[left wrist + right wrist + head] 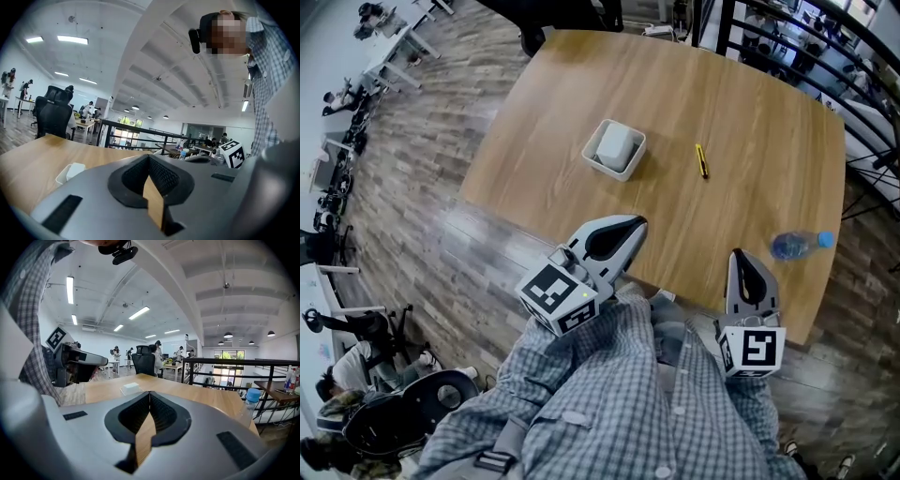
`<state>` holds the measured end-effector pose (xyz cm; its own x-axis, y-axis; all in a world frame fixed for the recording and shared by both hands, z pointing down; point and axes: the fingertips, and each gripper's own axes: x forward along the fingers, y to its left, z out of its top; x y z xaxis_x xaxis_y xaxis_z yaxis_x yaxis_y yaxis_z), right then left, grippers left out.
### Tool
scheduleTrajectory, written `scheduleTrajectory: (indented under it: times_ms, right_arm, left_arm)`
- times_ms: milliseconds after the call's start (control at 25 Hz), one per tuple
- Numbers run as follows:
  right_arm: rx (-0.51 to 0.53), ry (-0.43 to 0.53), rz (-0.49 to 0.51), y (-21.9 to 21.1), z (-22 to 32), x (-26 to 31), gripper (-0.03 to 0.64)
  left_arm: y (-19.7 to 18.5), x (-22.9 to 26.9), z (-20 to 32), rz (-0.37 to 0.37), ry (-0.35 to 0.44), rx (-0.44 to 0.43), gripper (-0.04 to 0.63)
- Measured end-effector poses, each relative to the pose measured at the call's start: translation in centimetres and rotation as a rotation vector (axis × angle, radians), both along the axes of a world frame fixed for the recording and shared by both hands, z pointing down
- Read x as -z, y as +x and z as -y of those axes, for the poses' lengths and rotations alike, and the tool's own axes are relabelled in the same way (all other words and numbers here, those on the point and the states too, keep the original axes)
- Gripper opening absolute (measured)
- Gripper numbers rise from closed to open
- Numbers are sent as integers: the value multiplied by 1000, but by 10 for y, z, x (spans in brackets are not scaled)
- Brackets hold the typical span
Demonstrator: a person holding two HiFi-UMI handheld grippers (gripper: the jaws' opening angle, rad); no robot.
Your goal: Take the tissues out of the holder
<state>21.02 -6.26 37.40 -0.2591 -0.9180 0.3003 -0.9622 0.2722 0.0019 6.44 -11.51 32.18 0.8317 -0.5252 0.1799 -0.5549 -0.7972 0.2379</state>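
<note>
A white square holder [627,169] stands in the middle of the wooden table [750,112], with a folded stack of white tissues [615,143] inside it. My left gripper [630,223] hovers at the table's near edge, well short of the holder, shut and holding nothing. My right gripper [739,255] is over the near right edge, also shut and holding nothing. The left gripper view shows shut jaws [149,157] with the holder [70,172] far off to the left. The right gripper view shows shut jaws [150,393] with the holder [130,388] ahead, slightly left.
A yellow pen-like tool [701,160] lies to the right of the holder. A clear water bottle [802,245] with a blue cap lies near the table's right front corner. A black railing [825,56] runs behind the table, with office chairs and desks beyond it.
</note>
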Motion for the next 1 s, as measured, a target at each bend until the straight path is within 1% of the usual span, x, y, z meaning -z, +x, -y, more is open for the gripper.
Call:
scheduleTrajectory:
  times_ms: [320,560,1000]
  right_arm:
    - [13,-9,-3,-1,16,-6,12]
    - [10,-9,-8,-2,36,-7,12]
    - [2,-29,-20,-15,73,-7,12]
  left_arm:
    - [-1,-5,12,-1,-6,14,6]
    - [-4,-10,37,-12,-22,20,6]
    - [-18,-19,79,9,-32,17,6]
